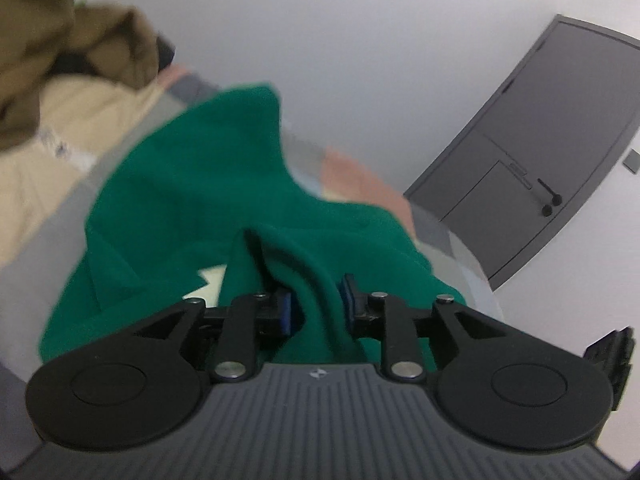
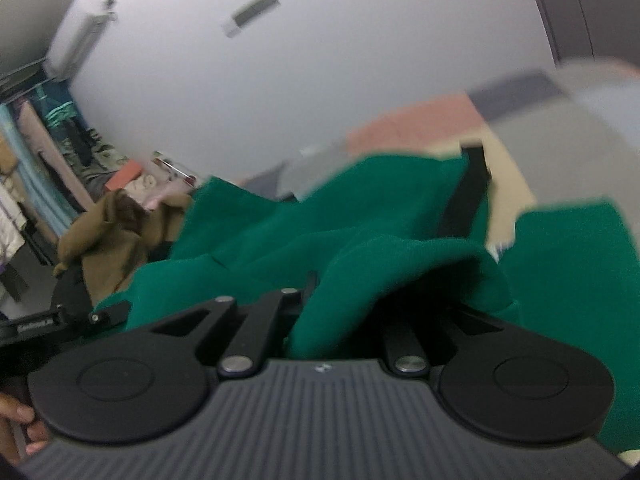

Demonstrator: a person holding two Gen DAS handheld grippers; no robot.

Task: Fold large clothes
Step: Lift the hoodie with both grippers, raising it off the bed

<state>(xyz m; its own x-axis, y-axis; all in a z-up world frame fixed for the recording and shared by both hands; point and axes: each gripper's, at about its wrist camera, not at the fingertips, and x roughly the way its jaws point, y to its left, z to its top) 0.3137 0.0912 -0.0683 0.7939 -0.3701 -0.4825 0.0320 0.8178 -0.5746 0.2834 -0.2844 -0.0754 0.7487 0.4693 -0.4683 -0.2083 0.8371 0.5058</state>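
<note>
Across the middle of both wrist views spreads the green garment, rumpled over a patchwork bedcover of grey, pink and cream squares. At the right of the left wrist view stands a dark grey door in a white wall. Upper left there lies a brown garment, seen also at the left of the right wrist view. Low in the left wrist view, the left gripper has its blue pads parted, a fold of the green cloth running between them without being pinched. The right gripper is closed, its fingers buried under a green fold that it clamps.
</note>
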